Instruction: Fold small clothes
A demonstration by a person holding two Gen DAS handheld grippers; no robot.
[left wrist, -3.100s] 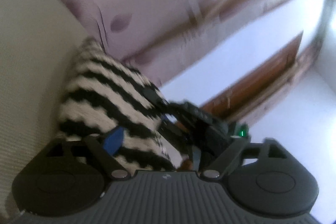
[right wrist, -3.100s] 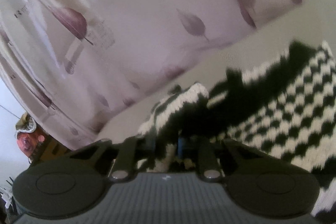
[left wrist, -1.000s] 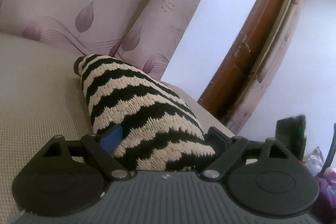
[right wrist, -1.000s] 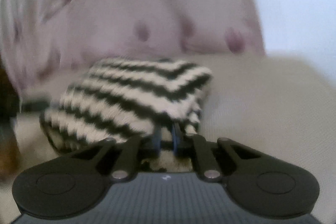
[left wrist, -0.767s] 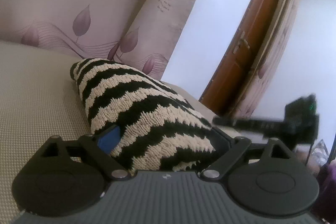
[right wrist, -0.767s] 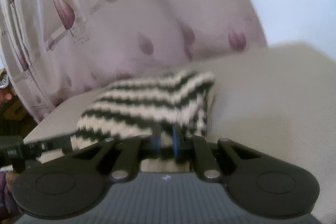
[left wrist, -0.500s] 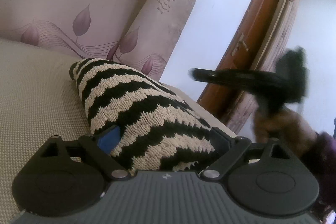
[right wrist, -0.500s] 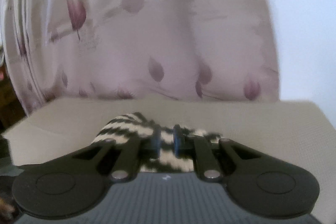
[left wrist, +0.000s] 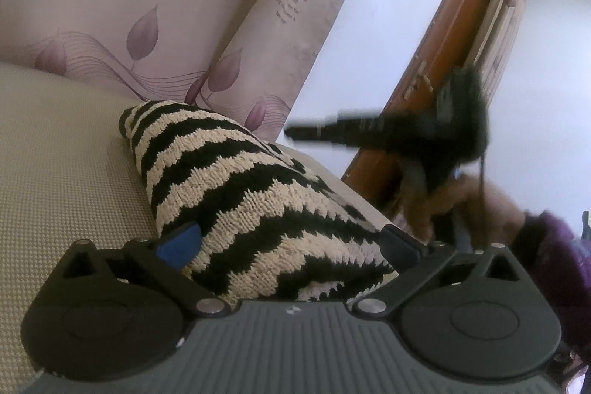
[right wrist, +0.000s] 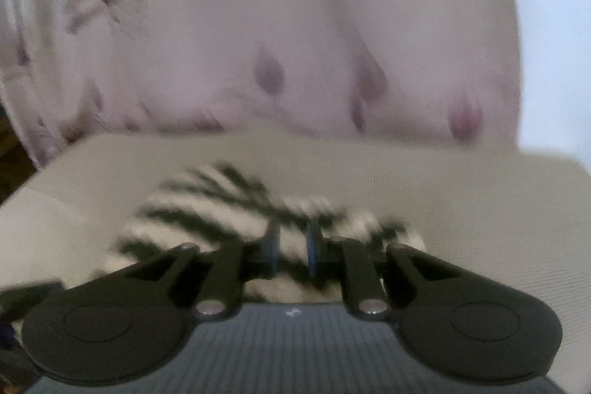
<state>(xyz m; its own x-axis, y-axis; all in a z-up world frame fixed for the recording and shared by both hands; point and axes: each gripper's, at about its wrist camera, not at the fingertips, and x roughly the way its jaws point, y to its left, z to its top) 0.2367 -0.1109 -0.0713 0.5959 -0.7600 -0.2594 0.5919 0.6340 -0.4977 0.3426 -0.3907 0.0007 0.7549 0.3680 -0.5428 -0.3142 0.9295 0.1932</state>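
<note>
A black-and-cream zigzag knitted garment [left wrist: 236, 187] lies bundled on the beige table [left wrist: 55, 172]. My left gripper [left wrist: 288, 239] is open wide, and the near end of the bundle lies between its fingers. The right gripper [left wrist: 388, 132] shows blurred in the left wrist view, in the air to the right of the bundle. In the right wrist view the right gripper [right wrist: 290, 246] has its fingers close together with a small gap. The garment [right wrist: 229, 209] lies blurred beyond and below them, and no cloth is clearly held.
A pink curtain with leaf prints [left wrist: 166, 6] hangs behind the table. A brown wooden door [left wrist: 443, 61] and a white wall are to the right. The table's far edge [right wrist: 332, 139] meets the curtain.
The right gripper has let go of the garment, lifted off and swung up beside the bundle. The left gripper and the bundle have stayed nearly still.
</note>
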